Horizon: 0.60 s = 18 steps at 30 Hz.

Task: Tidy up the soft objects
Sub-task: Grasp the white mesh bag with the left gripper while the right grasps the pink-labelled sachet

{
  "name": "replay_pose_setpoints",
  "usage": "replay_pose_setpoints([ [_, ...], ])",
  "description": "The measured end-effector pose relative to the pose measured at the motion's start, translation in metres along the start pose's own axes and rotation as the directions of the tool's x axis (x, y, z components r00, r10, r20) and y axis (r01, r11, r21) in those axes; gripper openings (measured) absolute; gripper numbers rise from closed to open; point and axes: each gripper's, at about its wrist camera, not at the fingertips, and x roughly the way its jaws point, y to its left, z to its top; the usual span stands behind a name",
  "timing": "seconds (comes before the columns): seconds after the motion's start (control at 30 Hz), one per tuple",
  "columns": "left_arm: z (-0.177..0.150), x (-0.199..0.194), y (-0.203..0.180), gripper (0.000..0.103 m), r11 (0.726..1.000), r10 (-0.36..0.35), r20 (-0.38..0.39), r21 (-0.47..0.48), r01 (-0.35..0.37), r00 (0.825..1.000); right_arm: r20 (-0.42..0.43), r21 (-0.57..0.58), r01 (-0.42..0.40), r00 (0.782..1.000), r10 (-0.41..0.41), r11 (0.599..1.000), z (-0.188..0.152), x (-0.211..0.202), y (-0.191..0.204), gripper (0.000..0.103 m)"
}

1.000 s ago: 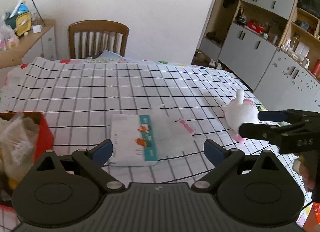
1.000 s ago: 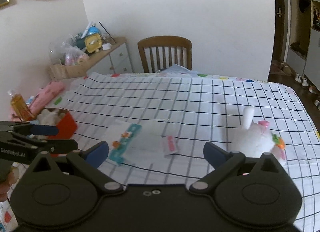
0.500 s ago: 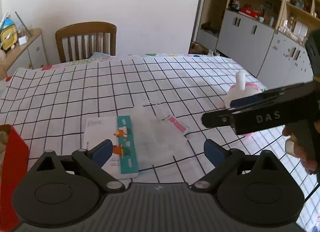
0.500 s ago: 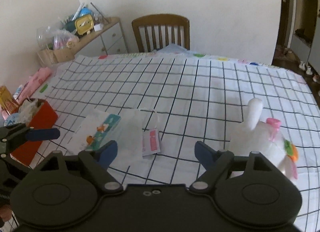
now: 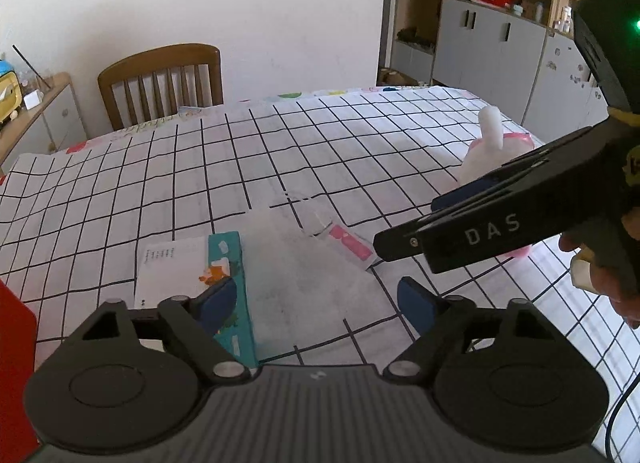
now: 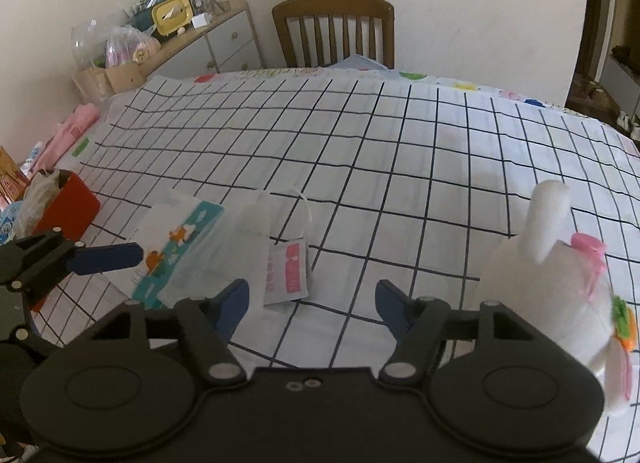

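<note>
Your left gripper (image 5: 316, 297) hung with its blue-padded jaws spread wide and nothing between them, low over a flat white packet with a teal cartoon-printed band (image 5: 200, 275) that lay on the white tablecloth with a black grid (image 5: 200, 167). A translucent white pouch (image 5: 296, 275) overlapped the packet's right edge, and a small white sachet with a pink label (image 5: 350, 243) rested just beyond it. Your right gripper (image 6: 312, 301) was likewise spread apart and empty, poised above the pink-labelled sachet (image 6: 289, 271), with the teal-banded packet (image 6: 176, 247) and the pouch (image 6: 236, 247) to its left. The white plush rabbit with a pink bow (image 6: 560, 283) sat to the right of that gripper, near the table's edge; the same toy (image 5: 490, 151) showed partly hidden behind the right tool in the left view. A red box stuffed with crumpled material (image 6: 66, 205) stood at the table's left side. A brown wooden chair (image 6: 334, 33) faced the far end.
</note>
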Motion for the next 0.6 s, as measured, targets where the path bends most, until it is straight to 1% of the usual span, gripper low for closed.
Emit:
replay_pose_setpoints([
  [0.23, 0.002, 0.016, 0.000, 0.069, 1.000, 0.009, -0.027, 0.002, -0.009, 1.000, -0.029, -0.006, -0.003, 1.000, 0.003, 1.000, 0.006, 0.021, -0.001, 0.054],
  [0.37, 0.001, 0.022, 0.000, 0.067, 1.000, 0.016, -0.039, 0.010, -0.016, 0.999, -0.041, -0.022, -0.003, 0.999, 0.002, 1.000, 0.009, 0.032, 0.002, 0.049],
  [0.43, 0.001, 0.026, 0.003, 0.061, 1.000, 0.015, -0.050, -0.003, -0.015, 0.999, -0.049, -0.030, -0.001, 0.999, 0.000, 1.000, 0.010, 0.037, 0.003, 0.046],
  [0.6, 0.002, 0.031, 0.009, 0.054, 0.999, 0.019, -0.057, -0.025, -0.020, 0.998, -0.061, -0.038, 0.000, 0.998, -0.002, 0.999, 0.010, 0.045, 0.005, 0.042],
])
